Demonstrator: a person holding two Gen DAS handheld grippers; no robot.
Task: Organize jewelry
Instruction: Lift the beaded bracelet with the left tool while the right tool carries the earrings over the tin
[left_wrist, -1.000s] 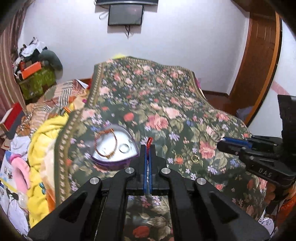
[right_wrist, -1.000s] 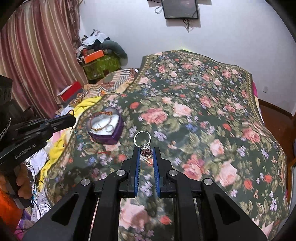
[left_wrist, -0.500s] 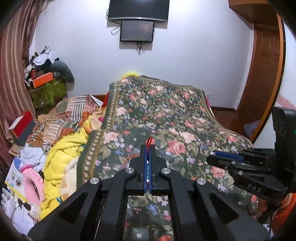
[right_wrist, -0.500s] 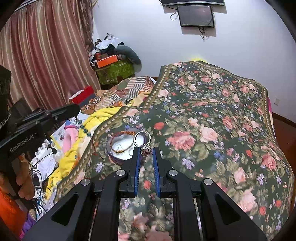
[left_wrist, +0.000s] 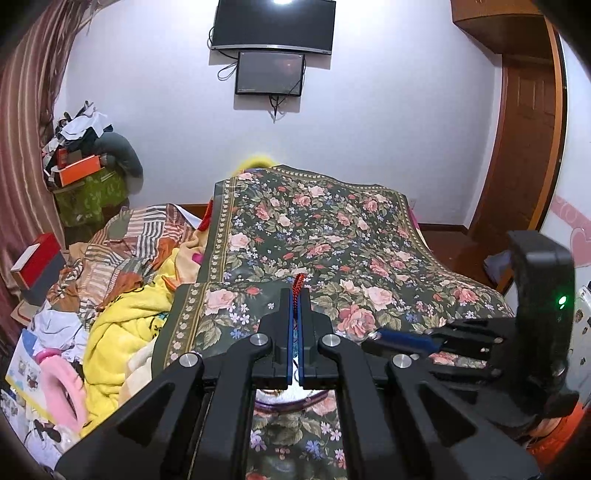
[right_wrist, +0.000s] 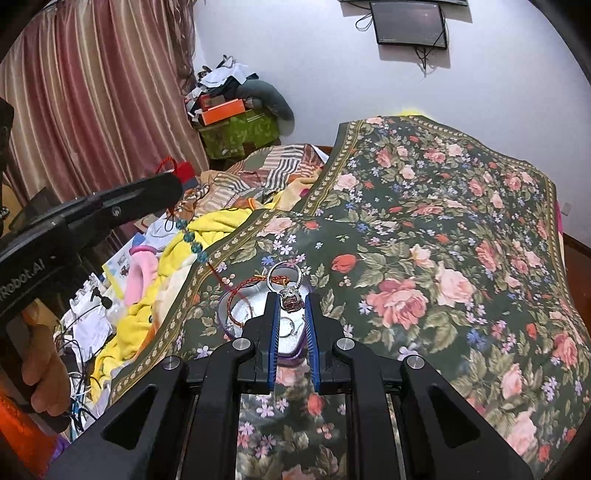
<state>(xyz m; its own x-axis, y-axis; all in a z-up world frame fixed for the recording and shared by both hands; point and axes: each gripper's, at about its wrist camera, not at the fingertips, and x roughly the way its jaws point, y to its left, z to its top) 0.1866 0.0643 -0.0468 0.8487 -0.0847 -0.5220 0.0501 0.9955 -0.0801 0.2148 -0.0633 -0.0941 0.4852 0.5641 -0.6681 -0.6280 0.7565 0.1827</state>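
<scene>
Right gripper (right_wrist: 291, 302) is up over the bed, its blue pads (right_wrist: 272, 332) pinching a silver ring (right_wrist: 286, 282) by its stone setting, the hoop sticking up past the fingertips. Directly beneath it sits the purple jewelry box (right_wrist: 258, 325), open, with a red-and-gold braided bracelet (right_wrist: 236, 299) curled along its left rim and a small ring (right_wrist: 287, 326) lying on the pale lining. The box rests on the floral bedspread (right_wrist: 424, 258), near its left border. Over on the left, the left gripper (left_wrist: 295, 314) has its pads pressed nearly together on a red cord (left_wrist: 297, 286) that pokes out above the tips. From the other camera that cord hangs below the fingers, strung with teal beads (right_wrist: 190, 238), trailing towards the box. A yellow blanket (left_wrist: 122, 325) is heaped beside the bedspread.
</scene>
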